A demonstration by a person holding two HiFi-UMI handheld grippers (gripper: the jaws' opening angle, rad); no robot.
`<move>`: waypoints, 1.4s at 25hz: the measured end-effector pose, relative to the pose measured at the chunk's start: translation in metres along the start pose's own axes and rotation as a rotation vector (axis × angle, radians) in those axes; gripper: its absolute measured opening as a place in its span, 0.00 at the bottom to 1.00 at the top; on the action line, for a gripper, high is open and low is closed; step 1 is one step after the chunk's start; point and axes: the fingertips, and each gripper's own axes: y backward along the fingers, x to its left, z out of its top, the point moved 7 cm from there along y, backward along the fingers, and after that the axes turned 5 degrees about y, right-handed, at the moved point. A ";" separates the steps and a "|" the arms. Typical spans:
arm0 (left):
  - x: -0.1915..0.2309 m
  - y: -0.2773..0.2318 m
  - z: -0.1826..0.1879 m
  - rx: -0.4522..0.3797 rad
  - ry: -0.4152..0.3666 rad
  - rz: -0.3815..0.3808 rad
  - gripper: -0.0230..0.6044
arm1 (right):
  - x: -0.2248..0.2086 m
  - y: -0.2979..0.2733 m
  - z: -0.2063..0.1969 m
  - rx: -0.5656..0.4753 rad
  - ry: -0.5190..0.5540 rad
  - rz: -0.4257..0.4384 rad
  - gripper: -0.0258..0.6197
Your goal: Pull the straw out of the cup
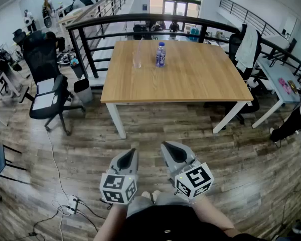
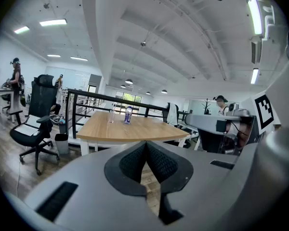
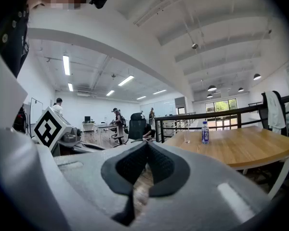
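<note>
A clear cup (image 1: pixel 137 60) with a thin straw (image 1: pixel 140 46) rising from it stands on the far part of the wooden table (image 1: pixel 190 82). The same cup (image 2: pixel 111 115) shows small in the left gripper view, and the cup (image 3: pixel 187 137) in the right gripper view. My left gripper (image 1: pixel 129 157) and right gripper (image 1: pixel 171 149) hang side by side close to my body, well short of the table. Both are shut, jaws touching at the tips, with nothing between them (image 2: pixel 145 143) (image 3: pixel 145 144).
A blue-labelled water bottle (image 1: pixel 161 54) stands right of the cup. A black office chair (image 1: pixel 45 79) and a bin (image 1: pixel 83 90) stand left of the table, more chairs (image 1: pixel 246 49) on its right. A black railing (image 1: pixel 155 20) runs behind. Cables and a power strip (image 1: pixel 70 205) lie on the floor.
</note>
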 end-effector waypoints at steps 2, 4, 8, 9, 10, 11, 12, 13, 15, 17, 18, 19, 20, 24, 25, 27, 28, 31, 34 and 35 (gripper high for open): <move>-0.001 -0.004 0.000 0.003 -0.017 -0.003 0.06 | -0.004 -0.001 -0.001 -0.002 0.003 -0.003 0.04; -0.002 -0.006 -0.001 0.010 -0.019 -0.006 0.06 | -0.006 -0.002 -0.004 0.001 0.000 0.002 0.04; -0.005 -0.008 -0.005 0.023 0.007 -0.015 0.06 | -0.006 -0.004 -0.017 0.029 -0.004 0.014 0.04; -0.006 -0.009 -0.006 0.024 0.006 -0.011 0.06 | -0.007 -0.004 -0.020 0.035 -0.004 0.016 0.04; -0.006 -0.010 -0.007 0.025 0.005 -0.007 0.06 | -0.008 -0.003 -0.022 0.038 -0.004 0.017 0.04; -0.006 -0.012 -0.007 0.025 0.004 -0.006 0.06 | -0.009 -0.003 -0.023 0.035 -0.005 0.018 0.04; -0.007 -0.014 -0.007 0.023 0.002 -0.010 0.06 | -0.011 -0.003 -0.022 0.027 -0.006 0.019 0.04; -0.010 -0.016 -0.006 0.020 -0.004 -0.018 0.06 | -0.012 -0.002 -0.021 0.016 -0.007 0.022 0.04; -0.017 -0.020 -0.004 0.006 -0.038 -0.043 0.06 | -0.017 0.000 -0.017 -0.002 -0.016 0.033 0.04; -0.024 -0.024 -0.003 -0.009 -0.074 -0.059 0.06 | -0.022 0.001 -0.016 -0.011 -0.031 0.048 0.04; -0.027 -0.027 -0.003 -0.015 -0.083 -0.061 0.06 | -0.025 0.002 -0.017 -0.013 -0.035 0.050 0.04; -0.029 -0.030 -0.003 -0.018 -0.086 -0.060 0.06 | -0.029 0.003 -0.018 -0.014 -0.037 0.047 0.04; -0.031 -0.033 -0.004 -0.020 -0.083 -0.058 0.06 | -0.033 0.004 -0.021 -0.017 -0.040 0.043 0.04; -0.034 -0.048 -0.006 -0.010 -0.054 -0.036 0.06 | -0.049 0.007 -0.026 -0.019 -0.069 0.047 0.04; -0.035 -0.050 -0.007 -0.009 -0.043 -0.031 0.06 | -0.053 0.008 -0.027 -0.019 -0.076 0.049 0.04; -0.038 -0.053 -0.008 -0.011 -0.031 -0.023 0.06 | -0.060 0.011 -0.030 -0.022 -0.084 0.041 0.04; -0.038 -0.055 -0.007 -0.016 -0.034 -0.017 0.06 | -0.064 0.012 -0.031 -0.024 -0.085 0.033 0.04; -0.037 -0.062 -0.001 -0.029 -0.043 0.002 0.06 | -0.078 0.009 -0.031 -0.025 -0.082 0.006 0.04; -0.030 -0.072 0.003 -0.034 -0.032 0.012 0.06 | -0.091 0.002 -0.031 -0.027 -0.070 -0.016 0.04; -0.026 -0.076 0.004 -0.035 -0.027 0.013 0.06 | -0.094 -0.002 -0.031 -0.025 -0.066 -0.016 0.04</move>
